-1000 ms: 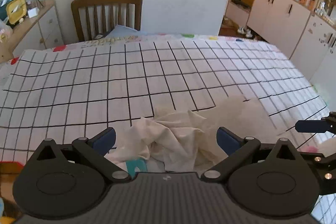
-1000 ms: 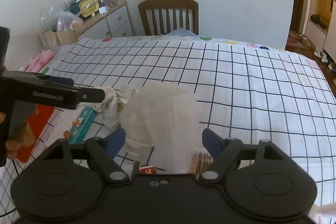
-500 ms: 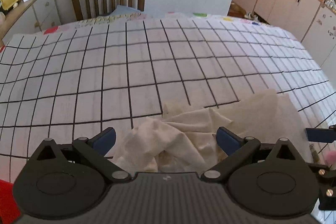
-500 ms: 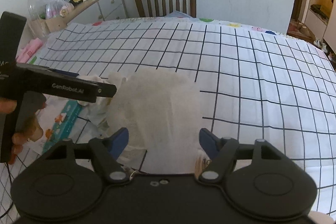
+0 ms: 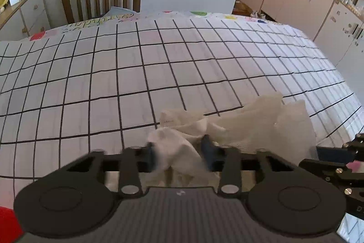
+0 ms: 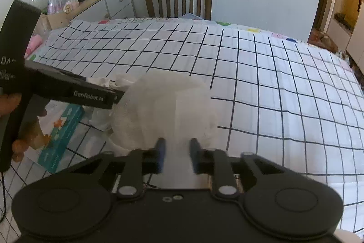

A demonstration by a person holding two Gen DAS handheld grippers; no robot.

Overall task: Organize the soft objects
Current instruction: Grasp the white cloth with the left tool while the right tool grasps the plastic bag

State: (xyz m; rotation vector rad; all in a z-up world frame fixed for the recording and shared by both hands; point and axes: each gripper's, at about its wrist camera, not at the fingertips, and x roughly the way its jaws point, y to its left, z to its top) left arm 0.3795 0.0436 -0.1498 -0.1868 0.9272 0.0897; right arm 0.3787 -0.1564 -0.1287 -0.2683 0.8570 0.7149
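Jaws of both grippers, wide apart a second ago, have just been closing: left gripper (image 5: 179, 155) pinches the crumpled cloth (image 5: 182, 142), right gripper (image 6: 177, 155) clamps the gauzy cloth (image 6: 168, 106).

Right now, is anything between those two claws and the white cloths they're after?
Nothing visible. The left claw has just been closing, the crumpled cloth bunched between its pads. The right claw has just been closing too, with the gauzy cloth between its pads.
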